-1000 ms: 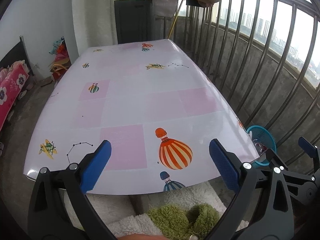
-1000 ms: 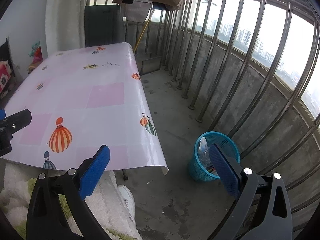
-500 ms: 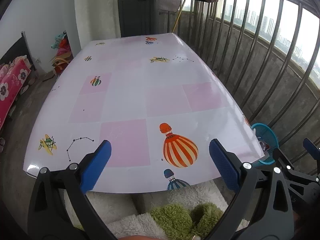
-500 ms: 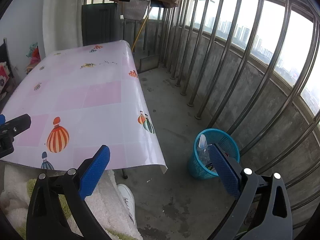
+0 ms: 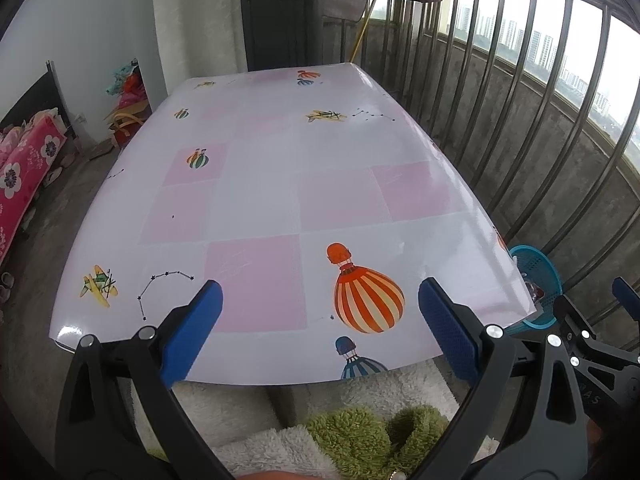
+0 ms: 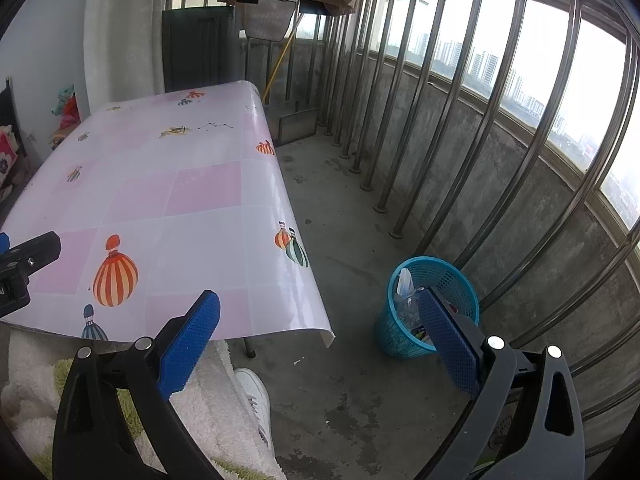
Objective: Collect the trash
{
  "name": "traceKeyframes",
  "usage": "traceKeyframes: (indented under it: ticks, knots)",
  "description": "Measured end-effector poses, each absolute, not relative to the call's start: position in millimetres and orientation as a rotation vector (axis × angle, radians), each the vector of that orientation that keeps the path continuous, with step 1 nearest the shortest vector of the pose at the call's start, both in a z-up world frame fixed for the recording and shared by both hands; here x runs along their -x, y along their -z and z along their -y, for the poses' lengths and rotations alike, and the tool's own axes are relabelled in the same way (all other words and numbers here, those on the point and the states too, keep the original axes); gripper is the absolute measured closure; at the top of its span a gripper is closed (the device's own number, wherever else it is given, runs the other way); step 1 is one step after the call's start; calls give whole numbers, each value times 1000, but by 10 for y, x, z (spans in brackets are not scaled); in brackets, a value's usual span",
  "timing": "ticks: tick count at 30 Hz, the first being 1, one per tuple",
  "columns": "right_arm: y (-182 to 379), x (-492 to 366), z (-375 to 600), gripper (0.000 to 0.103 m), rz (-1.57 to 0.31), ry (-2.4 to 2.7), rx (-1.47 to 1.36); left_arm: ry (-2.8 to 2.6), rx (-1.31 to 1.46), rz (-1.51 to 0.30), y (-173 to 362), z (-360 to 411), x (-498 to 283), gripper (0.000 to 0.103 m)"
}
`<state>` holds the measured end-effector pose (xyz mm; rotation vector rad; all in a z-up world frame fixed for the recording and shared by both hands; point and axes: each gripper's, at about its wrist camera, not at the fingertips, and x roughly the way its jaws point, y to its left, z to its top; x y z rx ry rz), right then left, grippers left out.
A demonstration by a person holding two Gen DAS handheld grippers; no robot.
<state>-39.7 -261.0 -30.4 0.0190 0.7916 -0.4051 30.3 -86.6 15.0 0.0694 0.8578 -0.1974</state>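
Note:
A blue mesh trash basket (image 6: pixel 440 280) stands on the concrete floor by the railing, right of the table, with a plastic bottle (image 6: pixel 404 284) and other scraps inside. Its rim also shows in the left wrist view (image 5: pixel 540 264) past the table's right corner. My left gripper (image 5: pixel 320 300) is open and empty over the near edge of the table (image 5: pixel 280 184), which has a pink and white balloon-print cloth. My right gripper (image 6: pixel 318 312) is open and empty, above the floor between the table corner and the basket. No loose trash shows on the table.
A steel railing (image 6: pixel 460 120) runs along the right side. A dark cabinet (image 6: pixel 200 48) and a broom (image 6: pixel 280 60) stand at the far end. A metal dustpan (image 6: pixel 296 122) lies on the floor. My white shoe (image 6: pixel 252 392) and fleece clothing are below the grippers. Pink bedding (image 5: pixel 24 168) lies left.
Both grippers have drawn back and risen slightly, so the table looks a little farther off. Both stay open and empty.

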Motion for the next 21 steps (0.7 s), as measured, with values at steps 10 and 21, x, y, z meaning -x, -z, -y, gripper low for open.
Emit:
traceKeyframes:
  ticks: [10, 21]
  knots:
    - [306, 397, 2610, 6, -792, 404, -19, 188, -72, -864, -137, 871, -299, 9]
    - [311, 400, 2605, 6, -792, 404, -18, 179, -71, -878, -117, 844, -316, 9]
